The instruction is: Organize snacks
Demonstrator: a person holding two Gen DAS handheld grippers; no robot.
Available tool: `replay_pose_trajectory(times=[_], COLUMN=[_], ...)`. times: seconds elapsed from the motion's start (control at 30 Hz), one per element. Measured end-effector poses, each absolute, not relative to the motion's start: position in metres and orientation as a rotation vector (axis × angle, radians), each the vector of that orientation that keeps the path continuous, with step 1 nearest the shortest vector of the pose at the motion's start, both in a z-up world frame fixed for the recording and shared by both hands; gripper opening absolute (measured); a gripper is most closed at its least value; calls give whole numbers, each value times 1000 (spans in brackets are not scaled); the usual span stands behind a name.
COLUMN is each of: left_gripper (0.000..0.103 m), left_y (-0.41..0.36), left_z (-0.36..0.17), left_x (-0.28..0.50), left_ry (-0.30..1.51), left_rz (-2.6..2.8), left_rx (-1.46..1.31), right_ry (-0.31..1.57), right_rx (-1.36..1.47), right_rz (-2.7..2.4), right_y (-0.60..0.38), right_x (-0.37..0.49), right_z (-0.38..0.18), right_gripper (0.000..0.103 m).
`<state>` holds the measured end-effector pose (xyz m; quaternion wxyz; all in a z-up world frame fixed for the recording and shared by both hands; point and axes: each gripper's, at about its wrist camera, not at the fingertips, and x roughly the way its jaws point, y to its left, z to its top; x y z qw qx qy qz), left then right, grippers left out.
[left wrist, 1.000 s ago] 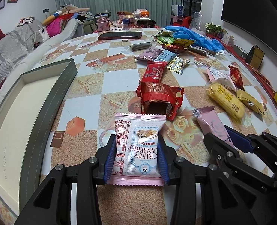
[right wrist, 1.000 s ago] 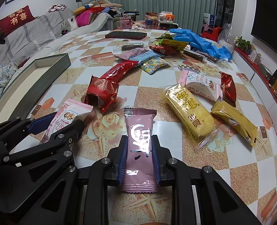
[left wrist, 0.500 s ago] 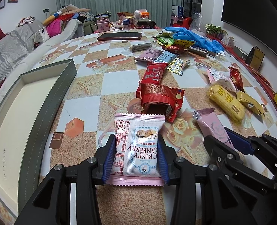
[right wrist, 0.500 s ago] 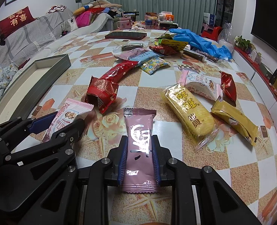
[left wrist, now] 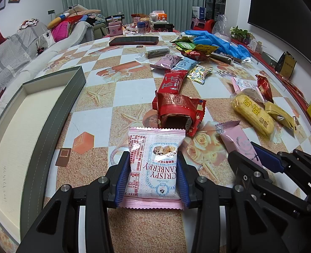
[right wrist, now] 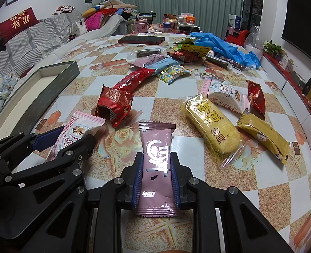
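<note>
At the far left, the grey-walled box (left wrist: pixel 50 113) lies open on the worktop (left wrist: pixel 117 92). Just right of it, the left claw (left wrist: pixel 153 174) is clamped on a pink cranberry crisp packet (left wrist: pixel 153 164). Further right, the right claw (right wrist: pixel 155 177) pinches a mauve bar wrapper (right wrist: pixel 156 164). Both snacks seem gripped and ready for carrying; next, each likely needs moving leftward over the box wall before release. Other snacks remain scattered beyond.

We see a tiled bench (left wrist: pixel 117 92) carrying scattered snack packets (left wrist: pixel 172 80), a gray tray (left wrist: pixel 29 126), a phone (left wrist: pixel 134 40) and blue gloves (left wrist: pixel 218 40).
</note>
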<state>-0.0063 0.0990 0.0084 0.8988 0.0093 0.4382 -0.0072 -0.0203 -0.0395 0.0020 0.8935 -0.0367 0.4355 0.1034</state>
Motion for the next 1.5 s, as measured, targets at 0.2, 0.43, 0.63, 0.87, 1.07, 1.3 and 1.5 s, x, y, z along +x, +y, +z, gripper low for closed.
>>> replay_pose_trajectory(times=[0.2, 0.43, 0.63, 0.87, 1.07, 1.3, 1.5], left_gripper=[44, 44, 44, 44, 44, 46, 46], left_y=[99, 99, 99, 99, 100, 99, 99], left_z=[8, 8, 8, 8, 8, 8, 8], left_x=[-6, -6, -6, -6, -6, -6, -5], left_ry=[907, 907, 907, 907, 907, 909, 909], left_rz=[-15, -15, -15, -15, -15, -10, -10], left_rx=[19, 19, 18, 18, 18, 18, 18], right_ry=[903, 903, 903, 902, 902, 902, 901], right_rx=[-76, -77, -77, -77, -77, -80, -81], right_rz=[214, 214, 214, 214, 214, 208, 201], right_y=[-39, -39, -39, -39, -39, -39, -40], right_x=[-20, -20, -20, -21, -21, -21, -21], right_z=[2, 2, 2, 2, 2, 2, 2], right_gripper=[26, 26, 26, 26, 26, 26, 26])
